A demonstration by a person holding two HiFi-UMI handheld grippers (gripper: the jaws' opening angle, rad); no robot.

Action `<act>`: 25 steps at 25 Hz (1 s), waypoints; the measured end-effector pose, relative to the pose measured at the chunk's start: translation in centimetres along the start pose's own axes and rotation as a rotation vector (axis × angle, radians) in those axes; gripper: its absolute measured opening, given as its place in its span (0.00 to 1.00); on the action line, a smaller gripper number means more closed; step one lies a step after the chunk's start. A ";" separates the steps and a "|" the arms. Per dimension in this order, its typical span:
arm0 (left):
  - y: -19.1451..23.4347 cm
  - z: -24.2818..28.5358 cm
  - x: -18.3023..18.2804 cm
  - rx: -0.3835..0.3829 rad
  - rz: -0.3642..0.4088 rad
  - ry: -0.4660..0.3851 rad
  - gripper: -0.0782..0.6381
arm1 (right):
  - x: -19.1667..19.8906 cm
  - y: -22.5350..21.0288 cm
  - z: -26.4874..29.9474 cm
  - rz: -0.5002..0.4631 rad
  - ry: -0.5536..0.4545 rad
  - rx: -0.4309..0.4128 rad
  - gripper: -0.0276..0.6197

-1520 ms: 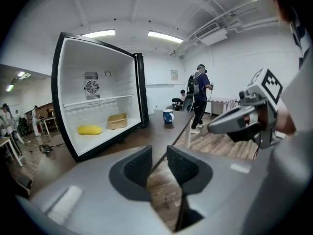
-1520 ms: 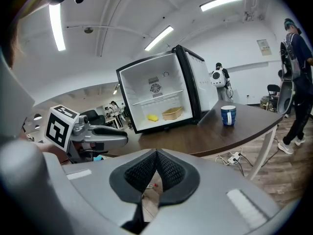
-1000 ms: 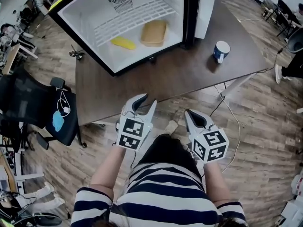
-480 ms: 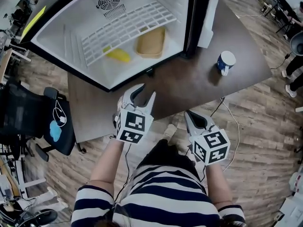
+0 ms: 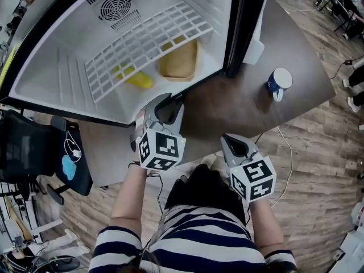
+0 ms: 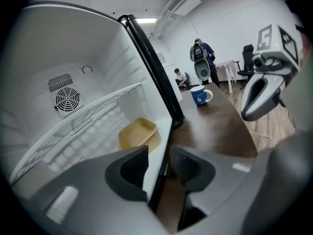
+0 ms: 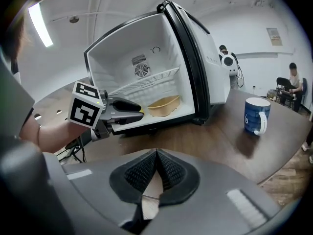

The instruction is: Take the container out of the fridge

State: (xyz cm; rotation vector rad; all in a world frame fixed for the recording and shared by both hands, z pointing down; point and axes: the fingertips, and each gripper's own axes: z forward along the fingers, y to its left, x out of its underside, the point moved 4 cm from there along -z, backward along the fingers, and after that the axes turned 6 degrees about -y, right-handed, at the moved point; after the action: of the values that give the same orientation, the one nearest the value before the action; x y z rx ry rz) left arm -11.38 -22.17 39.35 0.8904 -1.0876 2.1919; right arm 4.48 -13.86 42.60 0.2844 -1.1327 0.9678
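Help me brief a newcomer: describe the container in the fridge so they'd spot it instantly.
Find the open white fridge on the dark table. On its floor, under the wire shelf, the container sits rightmost. It is tan and shallow, unlike the bright yellow item beside it.

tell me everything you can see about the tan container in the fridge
The container is a tan, open-topped tub with rounded corners and a thin rim, matte like paper pulp or plastic. It looks empty. It stands upright on the white fridge floor, at the right side, partly under the wire shelf. A yellow item lies left of it, apart. The left gripper, jaws apart, is short of it.
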 end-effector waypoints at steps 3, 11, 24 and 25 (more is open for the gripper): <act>0.8 1.2 -0.3 -0.006 0.047 -0.005 0.11 | -0.2 -0.6 0.8 0.003 0.008 0.004 0.03; 2.0 4.1 -0.6 -0.026 0.218 0.001 0.11 | -0.1 -1.7 2.9 -0.007 0.036 -0.011 0.03; 2.6 7.5 0.0 0.057 0.320 0.059 0.11 | 0.9 -3.3 5.7 -0.010 0.080 -0.032 0.03; 2.7 7.8 0.1 0.070 0.332 0.065 0.11 | 1.0 -3.3 5.8 -0.012 0.083 -0.035 0.03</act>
State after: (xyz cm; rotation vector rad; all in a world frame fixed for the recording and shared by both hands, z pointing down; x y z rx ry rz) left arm -10.80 -30.01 41.70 0.7011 -1.2049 2.5229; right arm 3.39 -19.00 46.85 0.2200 -1.0701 0.9403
